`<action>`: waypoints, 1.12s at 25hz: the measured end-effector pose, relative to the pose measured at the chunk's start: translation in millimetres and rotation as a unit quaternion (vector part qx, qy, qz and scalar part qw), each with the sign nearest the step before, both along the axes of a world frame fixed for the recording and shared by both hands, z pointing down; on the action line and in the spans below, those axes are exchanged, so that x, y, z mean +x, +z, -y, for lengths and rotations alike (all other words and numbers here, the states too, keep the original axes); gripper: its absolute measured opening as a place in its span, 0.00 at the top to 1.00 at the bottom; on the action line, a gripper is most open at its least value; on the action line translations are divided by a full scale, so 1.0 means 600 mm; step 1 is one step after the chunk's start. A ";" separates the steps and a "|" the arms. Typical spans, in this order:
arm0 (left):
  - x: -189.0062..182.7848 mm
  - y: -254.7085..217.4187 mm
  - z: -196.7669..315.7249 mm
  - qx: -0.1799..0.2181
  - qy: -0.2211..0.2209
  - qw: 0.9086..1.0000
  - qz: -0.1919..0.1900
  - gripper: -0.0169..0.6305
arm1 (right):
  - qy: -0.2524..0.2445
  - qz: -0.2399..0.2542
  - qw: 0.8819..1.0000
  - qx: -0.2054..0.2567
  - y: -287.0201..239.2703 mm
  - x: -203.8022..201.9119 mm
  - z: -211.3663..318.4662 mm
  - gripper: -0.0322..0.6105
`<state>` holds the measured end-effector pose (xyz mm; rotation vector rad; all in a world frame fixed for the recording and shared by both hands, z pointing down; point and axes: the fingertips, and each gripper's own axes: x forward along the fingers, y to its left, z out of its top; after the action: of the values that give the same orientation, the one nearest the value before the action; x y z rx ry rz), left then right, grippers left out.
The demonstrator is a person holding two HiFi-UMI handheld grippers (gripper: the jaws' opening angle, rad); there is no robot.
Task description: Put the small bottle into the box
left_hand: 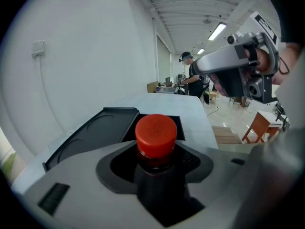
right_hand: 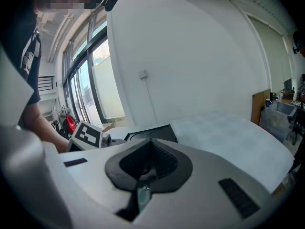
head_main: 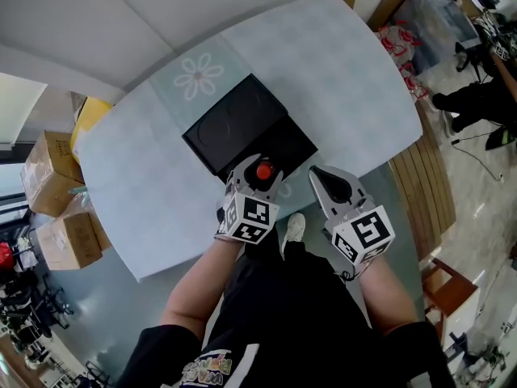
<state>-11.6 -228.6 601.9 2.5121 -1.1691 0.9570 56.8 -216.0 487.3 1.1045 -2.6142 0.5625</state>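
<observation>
A small dark bottle with a red cap [head_main: 263, 170] stands upright between the jaws of my left gripper [head_main: 258, 176], which is shut on it. It hangs over the near edge of the open black box [head_main: 284, 145], whose lid [head_main: 233, 121] lies flat beyond it. In the left gripper view the red cap [left_hand: 156, 134] fills the jaw gap, with the box [left_hand: 106, 128] behind. My right gripper [head_main: 326, 181] sits just right of the box, shut and holding nothing. Its jaws [right_hand: 148, 165] meet in the right gripper view.
The box sits on a pale table [head_main: 339, 71] with a flower print [head_main: 199, 76]. Cardboard boxes [head_main: 53, 173] stand to the left, and a wooden bench [head_main: 420, 186] lies to the right. A person [left_hand: 190, 78] stands far back in the room.
</observation>
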 end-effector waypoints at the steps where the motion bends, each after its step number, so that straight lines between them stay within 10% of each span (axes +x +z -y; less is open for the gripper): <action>1: 0.001 0.006 0.002 -0.004 0.000 1.000 0.003 0.63 | 0.001 0.001 1.000 -0.001 0.003 -0.001 0.002 0.94; 28: 0.005 0.062 0.016 -0.083 -0.026 0.996 0.009 0.63 | 0.014 0.005 1.000 -0.017 0.024 0.006 0.011 0.94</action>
<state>-8.7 -238.3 639.4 2.3375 -1.1049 1.0199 60.4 -222.3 501.7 1.1325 -2.5903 0.6186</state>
